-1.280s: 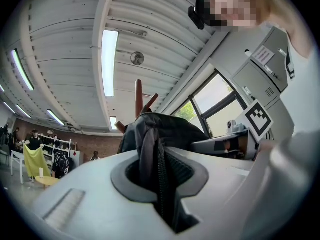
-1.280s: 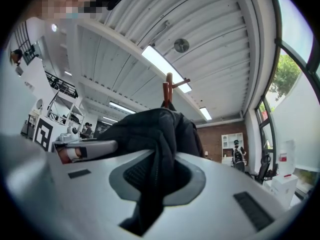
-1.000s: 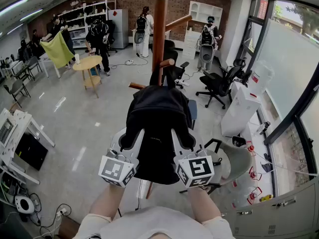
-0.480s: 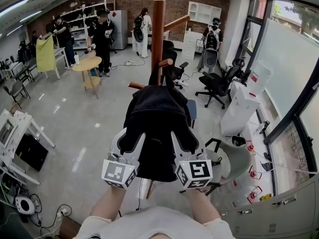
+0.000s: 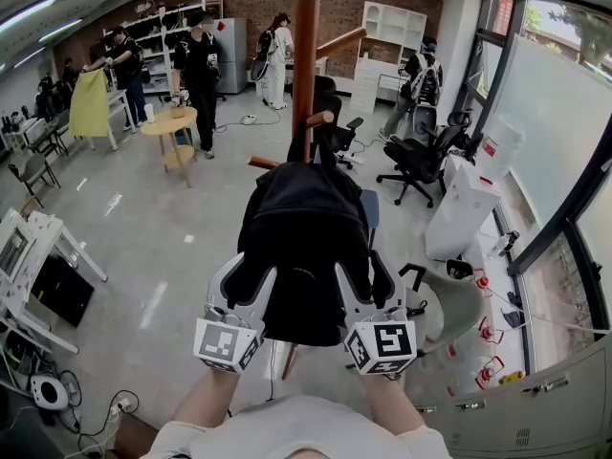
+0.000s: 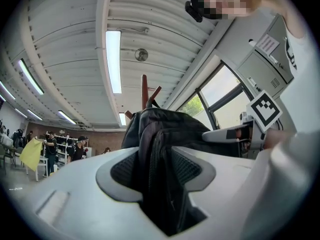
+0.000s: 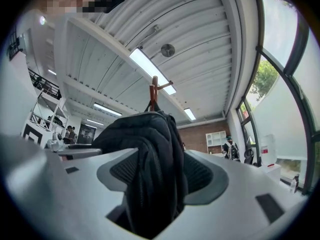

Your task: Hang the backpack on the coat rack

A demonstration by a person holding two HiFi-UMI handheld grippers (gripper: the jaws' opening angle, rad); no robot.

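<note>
The black backpack (image 5: 304,247) hung against the post of the wooden coat rack (image 5: 305,65). Its contents could not be seen. The left gripper (image 5: 251,268) and right gripper (image 5: 359,273) had just been opening. Their jaws stood wide, with a fold of the backpack loose between each pair. Bare floor (image 5: 143,247) lay open to the rack's left, and an office chair (image 5: 421,161) stood near its right.

Backpack (image 5: 304,242) on rack (image 5: 305,55), sides inside L tool (image 5: 251,275), R tool (image 5: 360,277).

The right gripper (image 7: 162,176) has just been spreading its grey fingers (image 7: 212,179), with a fold of the black backpack (image 7: 145,134) between them. Farther off, the backpack's top meets the wooden coat rack (image 7: 154,90).
</note>
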